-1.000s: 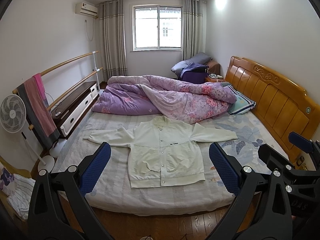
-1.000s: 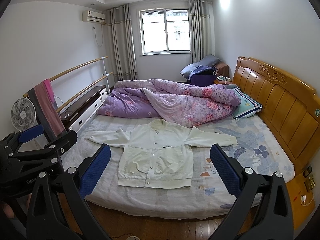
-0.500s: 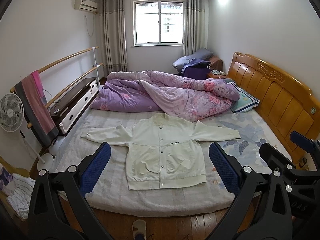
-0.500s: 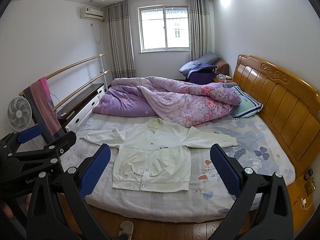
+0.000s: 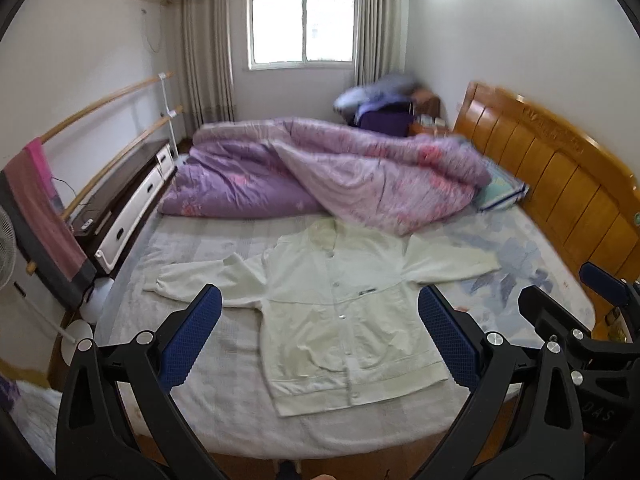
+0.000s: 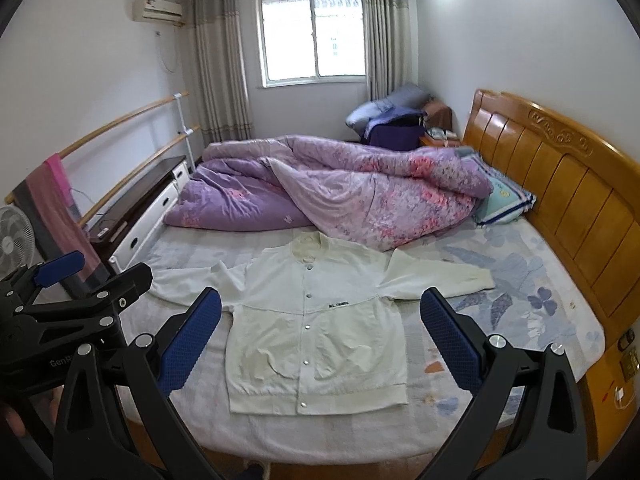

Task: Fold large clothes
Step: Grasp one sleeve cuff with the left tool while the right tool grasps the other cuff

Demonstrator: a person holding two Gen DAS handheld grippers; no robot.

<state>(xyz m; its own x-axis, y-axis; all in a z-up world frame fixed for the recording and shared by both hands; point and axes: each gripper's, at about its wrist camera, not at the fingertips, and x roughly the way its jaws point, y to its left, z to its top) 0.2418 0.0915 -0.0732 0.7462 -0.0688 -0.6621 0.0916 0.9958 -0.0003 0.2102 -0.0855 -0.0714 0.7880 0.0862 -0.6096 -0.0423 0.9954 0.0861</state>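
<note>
A white button-front jacket (image 5: 344, 312) lies flat on the bed, sleeves spread to both sides, hem toward me; it also shows in the right wrist view (image 6: 316, 328). My left gripper (image 5: 320, 340) is open and empty, held above the bed's near edge, short of the jacket. My right gripper (image 6: 320, 340) is open and empty too, at about the same distance. The right gripper's body shows at the right edge of the left wrist view (image 5: 580, 340). The left gripper's body shows at the left of the right wrist view (image 6: 64, 312).
A purple quilt (image 5: 320, 176) is heaped across the far half of the bed (image 6: 520, 280). A wooden headboard (image 6: 560, 200) stands at the right, a pillow (image 6: 504, 200) beside it. A cabinet (image 5: 124, 204), rails with a towel (image 5: 36, 200) and a fan (image 6: 14, 236) stand left.
Both grippers have tilted down and moved a little closer to the bed; the jacket looks larger and sits lower in both views. Both stay open.
</note>
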